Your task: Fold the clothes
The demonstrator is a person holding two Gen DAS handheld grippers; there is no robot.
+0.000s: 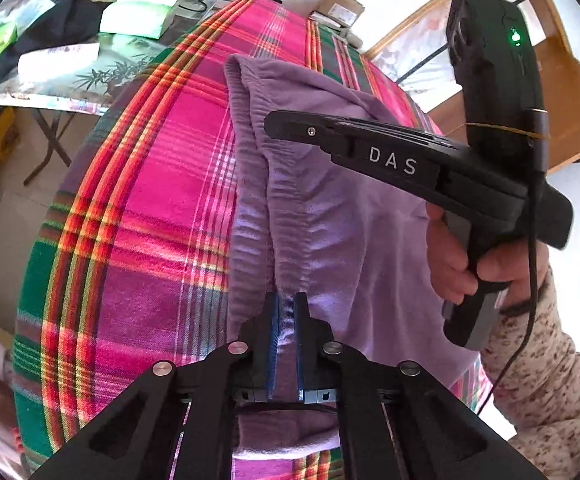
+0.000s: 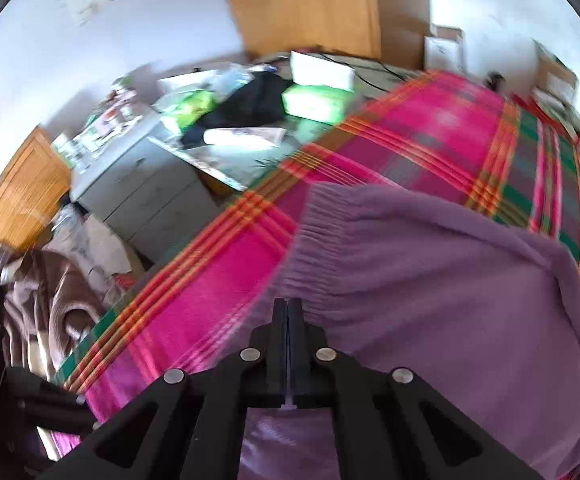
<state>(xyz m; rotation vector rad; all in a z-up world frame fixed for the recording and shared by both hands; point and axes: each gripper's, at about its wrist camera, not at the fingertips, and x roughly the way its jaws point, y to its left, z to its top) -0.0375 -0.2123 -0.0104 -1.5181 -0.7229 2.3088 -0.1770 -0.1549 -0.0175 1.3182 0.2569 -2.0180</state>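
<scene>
Nearest to us, our left gripper (image 1: 286, 304) is clamped on a pinch of ribbed hem of the purple sweater (image 1: 330, 208); a ridge of knit shows between its 2 blue pads. Our right gripper (image 2: 287, 308) has its fingers pressed together at the sweater's edge, with only a sliver of light between them. The blur there leaves us unable to say whether any cloth is caught.

We judge the fold to be partly made. In the left wrist view the ribbed band is doubled over on itself, 1 layer lying on another along a long crease, and the sweater reads as a compact block with no sleeve in sight. Squaring the edges and probably 1 more fold seem to remain.

The sweater lies on the pink, green and orange plaid blanket (image 1: 150, 200), just beside its bright pink stripe. It is a soft, fuzzy knit, lilac in colour, with a gathered ribbed band (image 2: 318, 248).

Farther off stands a cluttered table (image 1: 50, 92), and a brown heap of clothing (image 2: 54, 300) lies off the blanket's edge.
</scene>
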